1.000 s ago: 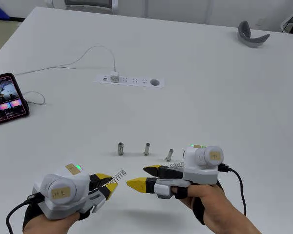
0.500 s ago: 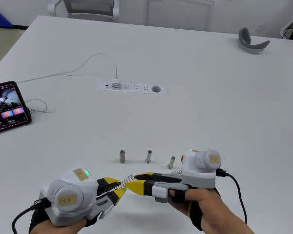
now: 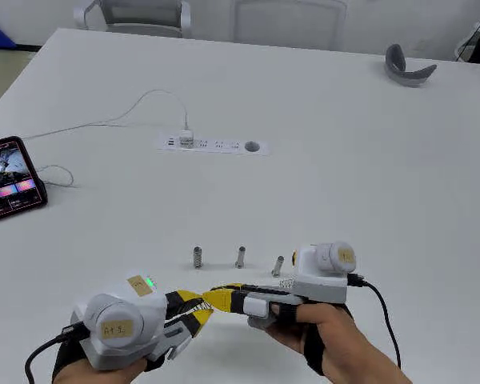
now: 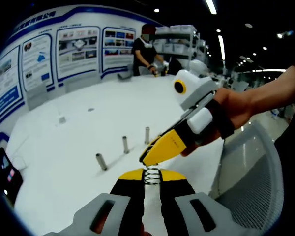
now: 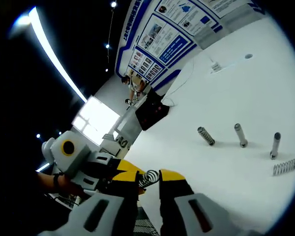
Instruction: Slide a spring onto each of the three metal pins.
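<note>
Left gripper (image 4: 150,172) nearly closed, pinching a spring (image 4: 150,176) at its tips. Right gripper (image 5: 150,176) jaws narrowly apart astride the spring's free end; grip there unclear.

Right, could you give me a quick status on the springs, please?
Left gripper shut on a spring; right gripper straddles its free end, grip unclear. One pin sprung, two pins bare. Spare spring lying beside the pins; nothing blocking.

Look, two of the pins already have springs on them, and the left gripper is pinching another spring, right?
Not quite: just one metal pin has a spring on it, as the right gripper view shows; the middle pin and the other end pin are bare. The left gripper is pinching another spring.
</note>
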### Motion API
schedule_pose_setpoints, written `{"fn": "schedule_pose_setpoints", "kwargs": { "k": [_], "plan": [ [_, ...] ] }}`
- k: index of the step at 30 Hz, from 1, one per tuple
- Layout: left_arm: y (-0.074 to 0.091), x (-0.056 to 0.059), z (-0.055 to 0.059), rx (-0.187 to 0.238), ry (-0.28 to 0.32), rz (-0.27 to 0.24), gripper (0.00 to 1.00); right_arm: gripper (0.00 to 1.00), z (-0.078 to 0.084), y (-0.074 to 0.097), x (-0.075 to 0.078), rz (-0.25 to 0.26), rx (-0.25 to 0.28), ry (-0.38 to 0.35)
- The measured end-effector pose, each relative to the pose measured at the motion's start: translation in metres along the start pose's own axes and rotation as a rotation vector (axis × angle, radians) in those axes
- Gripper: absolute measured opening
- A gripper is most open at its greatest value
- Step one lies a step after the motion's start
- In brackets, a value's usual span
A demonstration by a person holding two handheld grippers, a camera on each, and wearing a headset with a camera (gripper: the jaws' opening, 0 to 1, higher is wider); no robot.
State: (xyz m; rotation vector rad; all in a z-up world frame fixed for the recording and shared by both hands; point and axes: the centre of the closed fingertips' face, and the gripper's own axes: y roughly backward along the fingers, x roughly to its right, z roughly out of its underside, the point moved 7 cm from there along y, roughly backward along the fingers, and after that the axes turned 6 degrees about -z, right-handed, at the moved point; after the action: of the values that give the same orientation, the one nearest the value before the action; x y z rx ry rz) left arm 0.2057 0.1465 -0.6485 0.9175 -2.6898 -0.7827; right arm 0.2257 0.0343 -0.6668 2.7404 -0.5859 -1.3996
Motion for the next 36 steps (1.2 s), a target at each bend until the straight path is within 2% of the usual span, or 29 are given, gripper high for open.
{"fn": "schedule_pose_setpoints", "kwargs": {
  "k": [13, 20, 24, 36],
  "plan": [
    [-0.002, 0.001, 0.000, -0.008, -0.026, 0.022, 0.10, 0.13, -0.001, 0.004, -0.006, -0.015, 0.009, 0.019],
    [-0.007, 0.001, -0.006, 0.000, -0.042, 0.061, 0.10, 0.12, -0.007, 0.011, -0.012, -0.002, -0.007, 0.075],
    [-0.011, 0.003, -0.011, 0.002, -0.055, 0.097, 0.10, 0.12, -0.013, 0.015, -0.015, 0.023, -0.068, 0.170],
    [-0.020, 0.007, -0.028, 0.045, -0.056, 0.197, 0.10, 0.12, -0.035, 0.026, -0.028, 0.031, -0.273, 0.376]
  ]
}}
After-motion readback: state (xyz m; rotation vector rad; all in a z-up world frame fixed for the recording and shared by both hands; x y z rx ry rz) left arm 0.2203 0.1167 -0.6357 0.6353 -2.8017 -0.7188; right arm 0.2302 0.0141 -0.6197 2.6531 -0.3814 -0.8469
